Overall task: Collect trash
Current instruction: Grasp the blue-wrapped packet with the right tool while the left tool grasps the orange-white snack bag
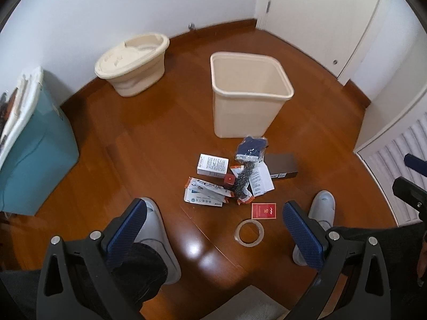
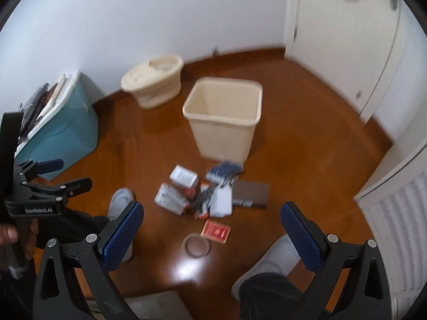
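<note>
Wooden floor (image 1: 149,138) bears bin (image 1: 248,106), scattered trash (image 1: 234,178)

Cream square bin (image 1: 250,93) upright on wood floor, empty, scattered trash pile (image 1: 234,178) just before it

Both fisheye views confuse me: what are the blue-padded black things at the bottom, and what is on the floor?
Those are hand-held tongs; a person carries one in each hand, with a camera on each looking along its fingers. One picture is from the left tongs, the other from the right tongs. Both are open and hold nothing. On the wooden floor stands an open cream bin. Before it lies a pile of trash: small boxes and wrappers, with a red packet and a tape roll nearer. The grey shapes are the person's slippers.
</note>
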